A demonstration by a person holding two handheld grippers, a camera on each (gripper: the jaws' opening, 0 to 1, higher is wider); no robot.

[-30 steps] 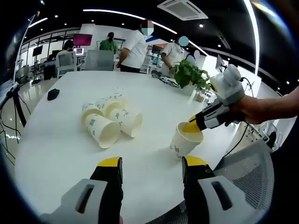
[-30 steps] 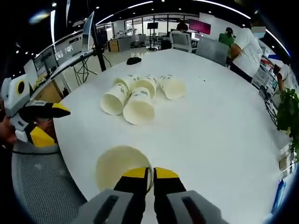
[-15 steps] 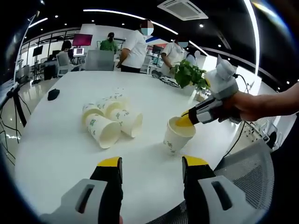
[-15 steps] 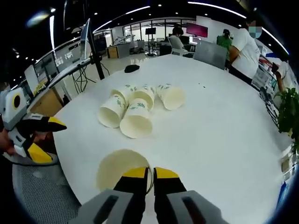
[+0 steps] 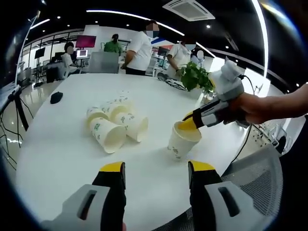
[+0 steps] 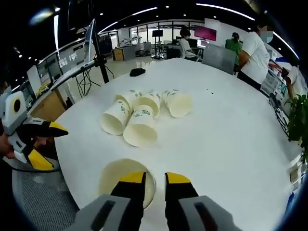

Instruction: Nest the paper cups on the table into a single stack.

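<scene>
Upright cup: one paper cup (image 5: 182, 141) stands mouth-up near the table's (image 5: 57, 154) near edge, set apart from the rest; in the right gripper view it sits directly under the jaws (image 6: 126, 178).
Right gripper: the right gripper (image 6: 155, 178) has its jaws a little apart, straddling the cup's rim, one jaw over the mouth and one outside the wall; no squeeze on the rim is evident. From the left gripper view the same gripper (image 5: 188, 118) reaches in from the right with its yellow tips at the cup's mouth.
Left gripper: the left gripper (image 5: 156, 168) has its jaws wide apart and holds nothing, hovering over the near table edge; it also shows at the left of the right gripper view (image 6: 45, 142).
Lying cups: a cluster of tipped cups (image 6: 139, 118) rests on its sides farther in on the table, touching one another, mouths mostly toward the near edge, long axes roughly along the line from the grippers.
Deciding relation: the cluster lies ahead of both grippers and beyond the upright cup; judging by position, the free left gripper is the better placed to fetch one.
</scene>
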